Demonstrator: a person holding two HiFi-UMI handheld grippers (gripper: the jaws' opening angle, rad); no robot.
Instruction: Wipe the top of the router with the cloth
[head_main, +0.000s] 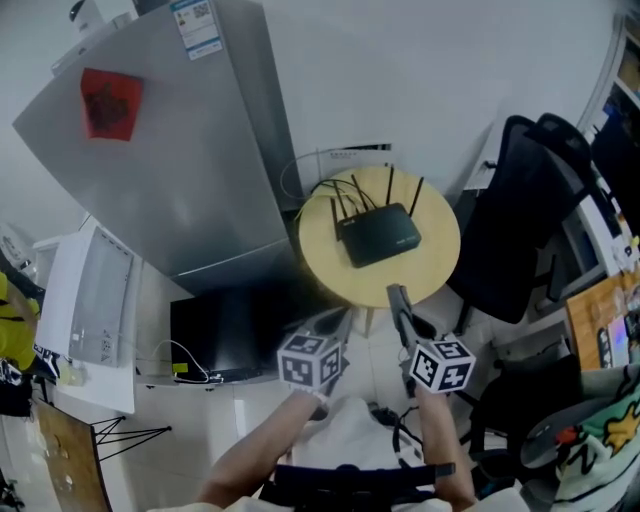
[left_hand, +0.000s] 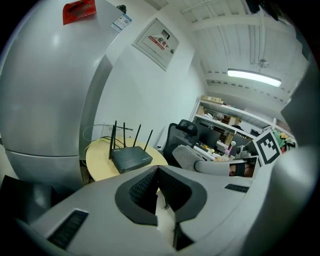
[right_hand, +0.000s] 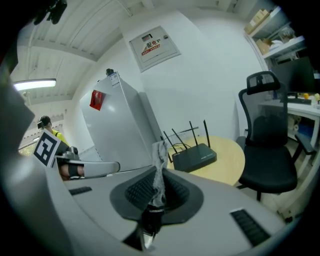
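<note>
While the right tongs (right_hand: 159, 186) are pinching a thin grey cloth (right_hand: 160, 157) that is sticking up past their tips, the left tongs (left_hand: 156, 187) are sitting closed on nothing. Both are hovering by the near edge of the round desk (head_main: 440, 262), where the black router (head_main: 382, 235) is lying flat, antennas along its far side. Wiping well is probably calling for laying the cloth flat on the lid and sweeping short of the antennas, with the left tongs steadying the case.
</note>
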